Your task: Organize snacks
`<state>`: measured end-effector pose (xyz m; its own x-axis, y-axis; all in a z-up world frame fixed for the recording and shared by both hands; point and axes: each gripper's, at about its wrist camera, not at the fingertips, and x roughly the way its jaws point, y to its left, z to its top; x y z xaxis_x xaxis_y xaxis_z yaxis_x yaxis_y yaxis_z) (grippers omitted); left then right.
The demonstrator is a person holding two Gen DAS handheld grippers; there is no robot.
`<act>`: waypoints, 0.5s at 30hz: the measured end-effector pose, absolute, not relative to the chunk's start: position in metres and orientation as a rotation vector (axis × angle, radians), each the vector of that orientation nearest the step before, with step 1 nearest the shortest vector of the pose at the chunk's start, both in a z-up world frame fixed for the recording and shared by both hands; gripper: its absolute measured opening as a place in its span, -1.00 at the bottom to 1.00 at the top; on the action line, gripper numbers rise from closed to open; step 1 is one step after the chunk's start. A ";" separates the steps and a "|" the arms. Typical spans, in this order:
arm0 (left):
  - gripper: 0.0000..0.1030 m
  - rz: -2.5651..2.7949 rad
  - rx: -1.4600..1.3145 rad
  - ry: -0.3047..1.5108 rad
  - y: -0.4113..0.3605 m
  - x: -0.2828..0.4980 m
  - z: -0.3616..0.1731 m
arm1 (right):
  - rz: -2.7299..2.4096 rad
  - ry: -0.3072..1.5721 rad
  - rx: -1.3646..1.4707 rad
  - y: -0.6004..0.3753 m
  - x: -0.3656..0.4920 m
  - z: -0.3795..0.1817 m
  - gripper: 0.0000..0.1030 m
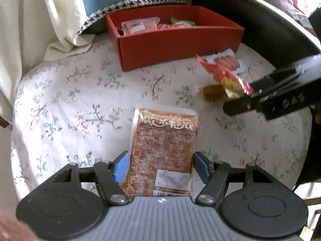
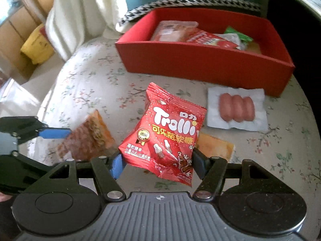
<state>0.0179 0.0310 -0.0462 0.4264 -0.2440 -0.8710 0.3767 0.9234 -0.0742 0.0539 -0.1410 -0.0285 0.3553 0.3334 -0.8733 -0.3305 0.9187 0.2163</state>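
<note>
Brown packet (image 1: 163, 152): flat printed snack pack, clamped across its width between the blue pads of the left tongs (image 1: 161, 167) — pads press both long edges. Its far end shows well ahead of the pads; from the right wrist view it appears carried off the cloth, tilted.

Red gummy bag (image 2: 167, 134): puffy red Trolli candy bag, pinched at its lower part by the right tongs (image 2: 158, 164), pads touching both sides. Most of the bag juts forward past the grip and seems held clear of the cloth.

Red box (image 2: 202, 64): open-topped, at the far side of the surface (image 1: 70, 104), already holding several packets. Judged the destination for both items.

Left on the cloth: sausage pack (image 2: 237, 108) in white wrap just in front of the box's near wall; orange sachet (image 2: 215, 146) under or beside the gummy bag's right edge.

Step in hand: carry both snacks to the box — judgement, from two loaded tongs and a part-filled box.

How to do it well: keep both grips firm; the gummy bag is slippery film held low, so it could pivot or slide. Lift each item over the near wall before lowering, rather than pushing against it. Send the hands in one after the other, or to separate ends, since the tongs are near each other. Release only with the packet inside the walls.

Risk: brushing the sausage pack on the way.
</note>
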 end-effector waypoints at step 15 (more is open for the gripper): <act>0.20 -0.342 0.091 0.993 0.021 0.044 -0.030 | 0.386 1.037 0.032 -0.152 0.061 -0.023 0.43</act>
<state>0.0438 0.0206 -0.0298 0.4973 -0.2411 -0.8334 0.3236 0.9428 -0.0796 0.0610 -0.1521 -0.0228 0.4477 0.3269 -0.8323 -0.2967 0.9324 0.2066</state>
